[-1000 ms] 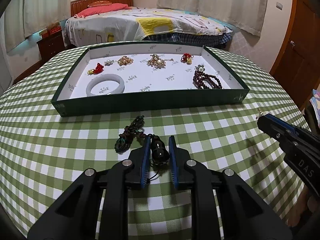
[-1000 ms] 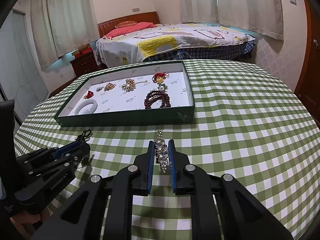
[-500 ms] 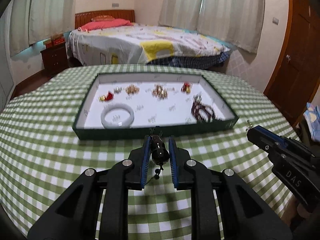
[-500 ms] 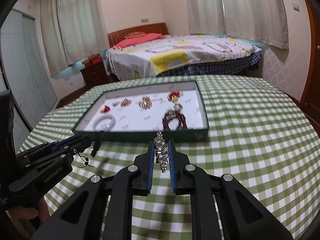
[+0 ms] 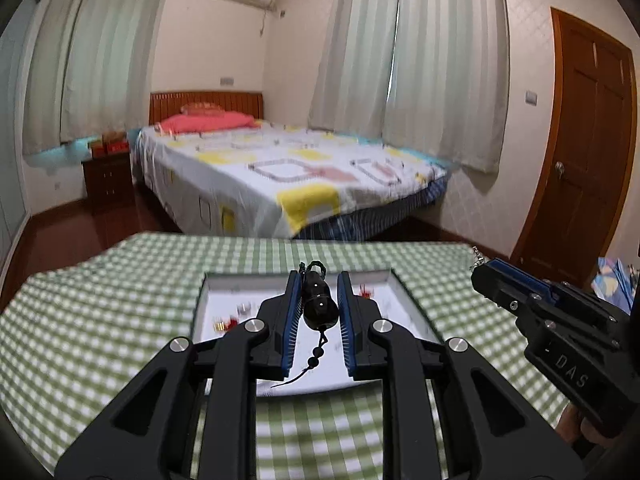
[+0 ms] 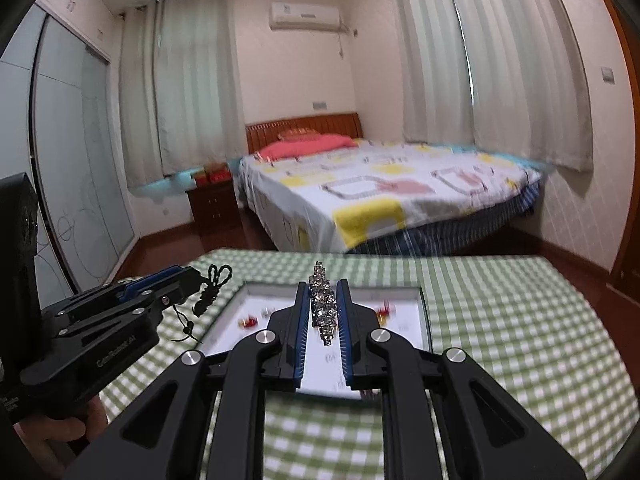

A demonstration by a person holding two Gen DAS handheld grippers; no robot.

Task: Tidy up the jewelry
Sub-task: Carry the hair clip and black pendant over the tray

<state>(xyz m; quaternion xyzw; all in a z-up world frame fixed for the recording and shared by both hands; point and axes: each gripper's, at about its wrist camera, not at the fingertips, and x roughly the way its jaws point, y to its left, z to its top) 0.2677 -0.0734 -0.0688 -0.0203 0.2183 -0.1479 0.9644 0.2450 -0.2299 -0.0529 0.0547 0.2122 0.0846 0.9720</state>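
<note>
Your left gripper sits at the centre of the left wrist view, its blue pads pinching a dark beaded bracelet whose cord tail dangles below the fingers. Your right gripper, centre of the right wrist view, is clamped the same way on a rhinestone chain that pokes out above the fingertips and hangs a little below them. Both pieces are clear of the cloth, held over the near part of the tray, which lies just behind the fingers in the lower middle of each frame on the green checked tablecloth.

By the look of it, you are partway through: several small pieces, red and gold blurs, already lie on the tray's white floor, and no loose jewelry shows on the cloth. What remains, as I judge it, is to carry these two over the rim and set them down in free spots.

The left wrist view shows the bracelet's large glossy bead and cord close up, and your right gripper entering at the right edge, with only a glint of chain at its tip. The right wrist view shows the bracelet's knotted loop hanging off your left gripper at the left, and fingers of your hand at lower left. The tray contents are blurred in both.
</note>
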